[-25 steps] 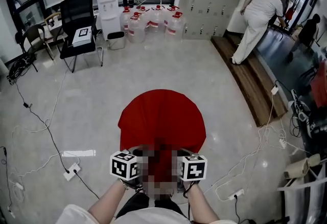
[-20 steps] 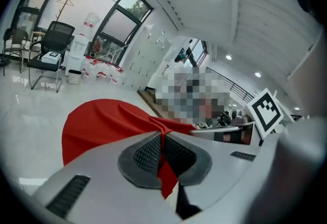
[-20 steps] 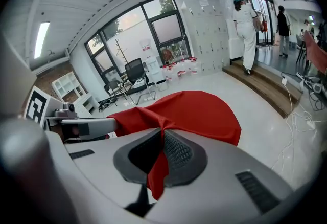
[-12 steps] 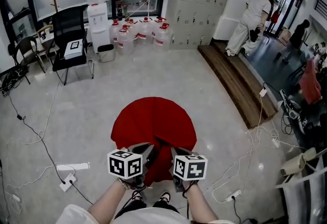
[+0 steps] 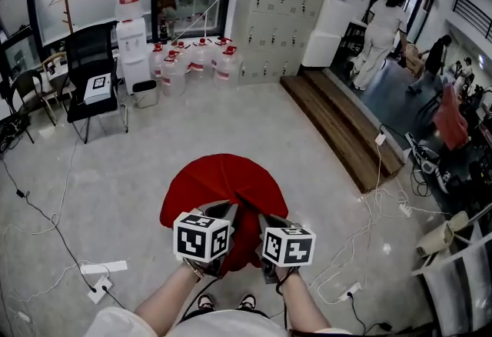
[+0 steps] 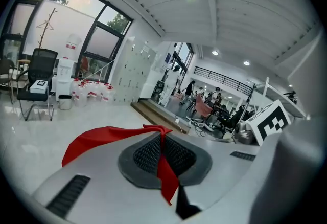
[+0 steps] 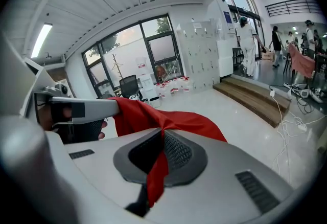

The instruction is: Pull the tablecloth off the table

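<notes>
The left gripper (image 6: 162, 152) is clamped on the near hem of the red round fabric tablecloth (image 5: 223, 183), with a strip of it trailing back between its dark ribbed pads (image 6: 145, 154). The right gripper (image 7: 161, 154) pinches the same edge just beside it. The rest of the cloth spreads forward above the pale glossy floor (image 5: 123, 174).
</notes>
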A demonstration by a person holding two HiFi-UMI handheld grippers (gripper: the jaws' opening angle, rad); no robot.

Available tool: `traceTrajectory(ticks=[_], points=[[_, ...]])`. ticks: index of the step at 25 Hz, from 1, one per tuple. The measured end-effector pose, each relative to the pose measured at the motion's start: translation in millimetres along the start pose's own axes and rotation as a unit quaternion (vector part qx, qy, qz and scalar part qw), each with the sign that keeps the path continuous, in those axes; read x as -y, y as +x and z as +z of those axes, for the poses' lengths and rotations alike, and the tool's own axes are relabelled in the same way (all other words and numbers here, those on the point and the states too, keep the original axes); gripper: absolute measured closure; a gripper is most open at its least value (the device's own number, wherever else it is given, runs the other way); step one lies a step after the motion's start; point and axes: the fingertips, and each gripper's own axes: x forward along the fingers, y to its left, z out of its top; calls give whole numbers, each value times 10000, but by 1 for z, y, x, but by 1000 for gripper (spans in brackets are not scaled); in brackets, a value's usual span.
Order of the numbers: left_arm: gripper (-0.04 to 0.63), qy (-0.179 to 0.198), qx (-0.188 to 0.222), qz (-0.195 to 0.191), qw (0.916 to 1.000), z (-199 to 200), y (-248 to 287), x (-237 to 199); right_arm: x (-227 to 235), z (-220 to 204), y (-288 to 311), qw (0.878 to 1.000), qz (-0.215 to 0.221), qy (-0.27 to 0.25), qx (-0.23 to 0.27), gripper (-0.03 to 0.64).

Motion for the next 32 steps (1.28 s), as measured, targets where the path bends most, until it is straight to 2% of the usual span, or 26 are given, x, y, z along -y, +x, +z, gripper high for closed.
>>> traceTrajectory(ticks=[9, 13, 22, 32], points=[[578, 298, 207, -334, 9988, 31, -1, 17, -1, 30, -15, 9987, -378, -113, 337, 589], [578, 579, 260, -511, 9967, 36, 3, 35, 2, 33, -25, 9975, -539, -159, 435, 589], [578, 807, 267, -867, 9926, 49, 13, 68, 3, 44, -41, 9956, -647, -239, 626, 589], [578, 1067, 283, -1208, 9865, 37, 36, 163, 60, 37, -102, 9925, -808, -91, 909, 589]])
